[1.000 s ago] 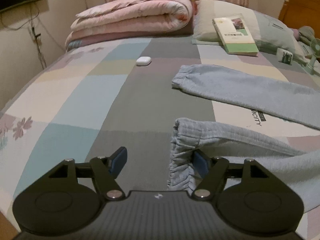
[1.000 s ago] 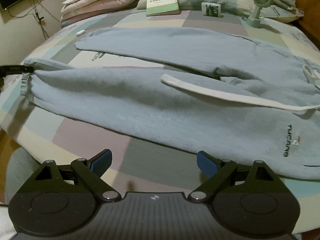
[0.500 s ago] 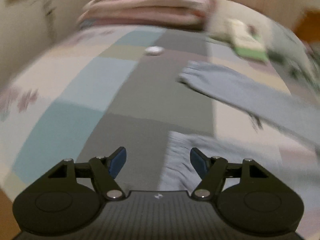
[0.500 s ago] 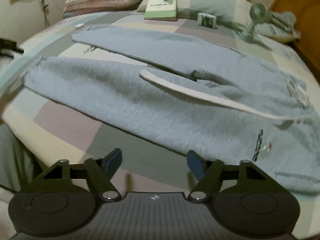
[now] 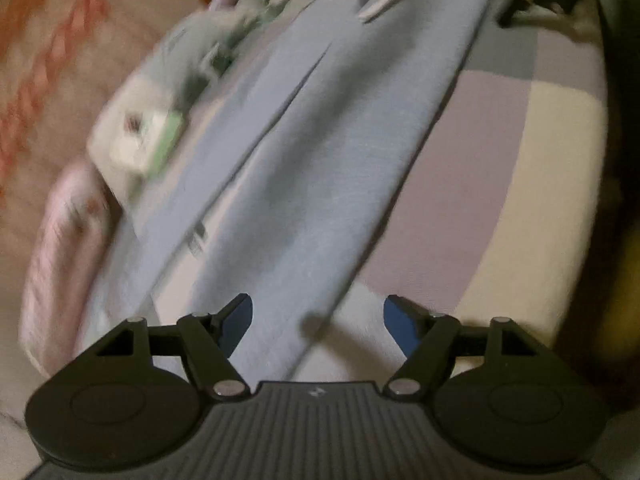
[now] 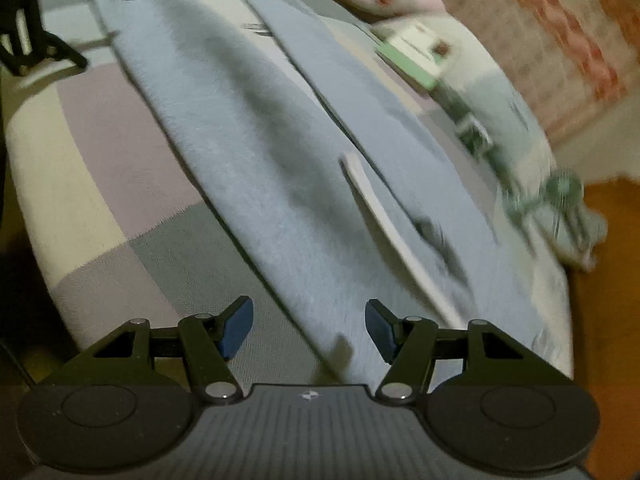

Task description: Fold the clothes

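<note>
I see the bed [image 6: 100,152] filling both views, its patchwork cover in cream, mauve and grey blocks running from lower left to the frame edges. Across it lie the light blue sweatpants [image 6: 248,168], spread flat, both legs stretching diagonally from bottom centre toward the upper left of the right wrist view; in the left wrist view the same sweatpants [image 5: 320,184] run from bottom centre to the upper right. A white drawstring [image 6: 384,216] lies along the fabric right of centre. A green-edged book [image 6: 416,60] sits blurred at upper right.

My left gripper [image 5: 318,322] is opening its jaws, the lower edge of the trouser cloth between them with no pad pressing on it. My right gripper [image 6: 308,326] stands partly apart over the cloth's edge, gripping nothing.
</note>
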The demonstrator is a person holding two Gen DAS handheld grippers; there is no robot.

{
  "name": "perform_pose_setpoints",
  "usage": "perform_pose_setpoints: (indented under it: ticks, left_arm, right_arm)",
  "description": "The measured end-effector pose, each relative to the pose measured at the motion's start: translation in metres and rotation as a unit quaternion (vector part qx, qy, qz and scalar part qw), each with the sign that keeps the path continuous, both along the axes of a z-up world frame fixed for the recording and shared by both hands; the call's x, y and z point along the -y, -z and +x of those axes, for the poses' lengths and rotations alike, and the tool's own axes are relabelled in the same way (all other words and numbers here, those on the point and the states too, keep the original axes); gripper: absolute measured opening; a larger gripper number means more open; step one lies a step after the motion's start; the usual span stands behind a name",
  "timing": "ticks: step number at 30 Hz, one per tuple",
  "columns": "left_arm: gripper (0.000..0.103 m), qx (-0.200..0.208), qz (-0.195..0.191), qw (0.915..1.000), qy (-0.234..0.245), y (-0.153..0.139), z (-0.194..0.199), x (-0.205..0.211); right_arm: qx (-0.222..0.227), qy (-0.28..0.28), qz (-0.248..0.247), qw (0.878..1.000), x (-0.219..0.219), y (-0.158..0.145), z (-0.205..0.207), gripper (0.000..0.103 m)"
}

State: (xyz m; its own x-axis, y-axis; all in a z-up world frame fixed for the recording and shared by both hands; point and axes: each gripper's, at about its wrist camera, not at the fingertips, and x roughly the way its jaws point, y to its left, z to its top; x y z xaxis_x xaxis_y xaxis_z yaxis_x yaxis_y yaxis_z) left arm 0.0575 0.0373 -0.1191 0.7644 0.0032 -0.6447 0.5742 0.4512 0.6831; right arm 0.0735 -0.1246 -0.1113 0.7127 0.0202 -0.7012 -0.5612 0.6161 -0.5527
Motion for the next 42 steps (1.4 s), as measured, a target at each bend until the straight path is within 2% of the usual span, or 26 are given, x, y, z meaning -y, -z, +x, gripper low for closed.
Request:
perform_pose_setpoints:
  ticks: [4, 9, 12, 15, 17, 21, 22, 23, 26, 27, 28, 29, 30, 33, 38, 42]
  left_arm:
    - [0.076, 0.035, 0.034, 0.9982, 0.035, 0.009, 0.007, 0.021]
    - [0.076, 0.077, 0.070, 0.9916, 0.077, 0.023, 0.011, 0.043]
    - [0.077, 0.089, 0.082, 0.9894, 0.080, 0.029, 0.016, 0.034]
    - [0.075, 0.095, 0.100, 0.9885, 0.062, 0.032, 0.016, 0.015]
    - [0.070, 0.095, 0.119, 0.9874, 0.042, 0.037, 0.020, -0.001]
    - [0.048, 0.085, 0.129, 0.9876, 0.027, 0.043, 0.022, -0.015]
    - [0.037, 0.084, 0.137, 0.9864, 0.034, 0.046, 0.021, -0.012]
    - [0.032, 0.084, 0.146, 0.9848, 0.042, 0.050, 0.020, -0.008]
    - [0.005, 0.079, 0.150, 0.9842, 0.051, 0.059, 0.023, 0.001]
    - [0.001, 0.077, 0.149, 0.9846, 0.051, 0.061, 0.024, 0.003]
    - [0.000, 0.075, 0.148, 0.9849, 0.049, 0.064, 0.025, 0.004]
    - [0.000, 0.074, 0.145, 0.9854, 0.047, 0.064, 0.024, 0.004]
    - [0.000, 0.073, 0.141, 0.9863, 0.045, 0.063, 0.023, 0.003]
    - [0.000, 0.053, 0.115, 0.9913, 0.037, 0.048, 0.019, -0.003]
    - [0.000, 0.035, 0.097, 0.9937, 0.045, 0.011, 0.001, -0.012]
    - [0.000, -0.013, 0.076, 0.9952, 0.060, -0.014, -0.014, -0.016]
  right_arm:
    - [0.017, -0.030, -0.021, 0.999, -0.019, 0.004, 0.011, 0.068]
    - [0.035, -0.063, -0.048, 0.996, -0.041, 0.008, 0.022, 0.068]
    - [0.034, -0.071, -0.054, 0.995, -0.036, 0.007, 0.021, 0.068]
    - [0.033, -0.066, -0.069, 0.995, -0.013, 0.006, 0.017, 0.068]
    - [0.037, -0.063, -0.086, 0.994, 0.006, 0.008, 0.014, 0.069]
    - [0.045, -0.060, -0.109, 0.991, 0.024, 0.011, 0.009, 0.070]
    - [0.049, -0.062, -0.117, 0.990, 0.021, 0.012, 0.009, 0.070]
    - [0.058, -0.068, -0.128, 0.988, 0.014, 0.016, 0.009, 0.069]
    - [0.083, -0.090, -0.152, 0.981, -0.004, 0.028, 0.007, 0.058]
    - [0.077, -0.092, -0.148, 0.982, -0.007, 0.029, 0.008, 0.046]
    - [0.068, -0.094, -0.142, 0.983, -0.009, 0.030, 0.009, 0.029]
    - [0.054, -0.092, -0.130, 0.986, -0.010, 0.029, 0.010, 0.020]
    - [0.039, -0.091, -0.116, 0.988, -0.009, 0.029, 0.010, 0.006]
    - [0.037, -0.082, -0.103, 0.991, -0.008, 0.026, 0.008, 0.004]
    - [0.010, -0.074, -0.055, 0.996, -0.001, -0.006, 0.001, 0.004]
    - [-0.024, -0.088, -0.035, 0.995, 0.004, -0.026, -0.015, 0.004]
